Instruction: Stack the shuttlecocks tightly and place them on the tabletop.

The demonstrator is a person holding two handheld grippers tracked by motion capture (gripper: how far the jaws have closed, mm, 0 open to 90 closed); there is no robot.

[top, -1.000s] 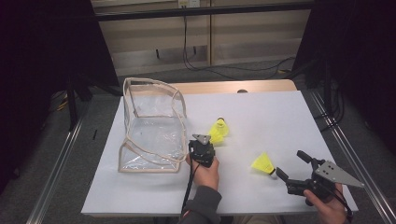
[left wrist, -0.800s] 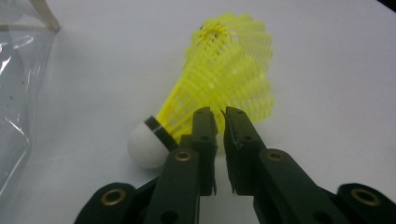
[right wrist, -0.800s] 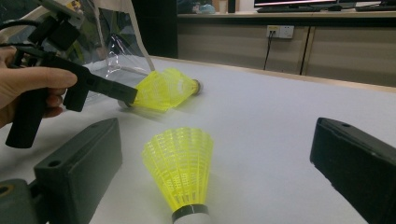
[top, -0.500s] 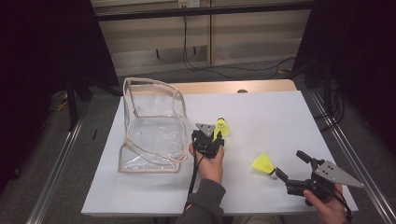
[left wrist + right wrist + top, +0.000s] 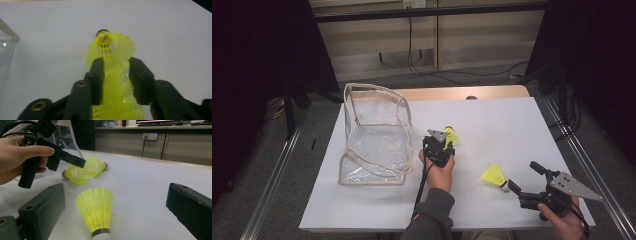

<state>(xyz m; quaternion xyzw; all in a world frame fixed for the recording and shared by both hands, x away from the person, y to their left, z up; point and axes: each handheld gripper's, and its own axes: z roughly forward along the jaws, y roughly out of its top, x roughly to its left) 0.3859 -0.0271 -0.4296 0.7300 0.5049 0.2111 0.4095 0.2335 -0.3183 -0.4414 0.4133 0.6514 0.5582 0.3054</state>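
Two yellow shuttlecocks (image 5: 451,135) lie together mid-table, skirts overlapping. My left gripper (image 5: 446,143) is on them. In the left gripper view its jaws press both sides of the nearer shuttlecock's mesh skirt (image 5: 117,95), and the farther shuttlecock (image 5: 112,46) points its cork away. A third yellow shuttlecock (image 5: 493,175) lies alone on the sheet, cork toward me. My right gripper (image 5: 523,175) stands wide open just right of it. In the right gripper view that shuttlecock (image 5: 96,207) rests between the jaws without touching them, with the left gripper (image 5: 80,162) over the pair (image 5: 96,166) beyond.
A clear plastic bag with beige trim (image 5: 374,137) stands open on the left of the white sheet (image 5: 512,120), close to the left hand. The table's metal rails run along both sides. Cables hang by the wall at the back.
My left gripper has moved right and away from the bag's edge onto the pair of shuttlecocks. The right gripper and the lone shuttlecock have stayed put.
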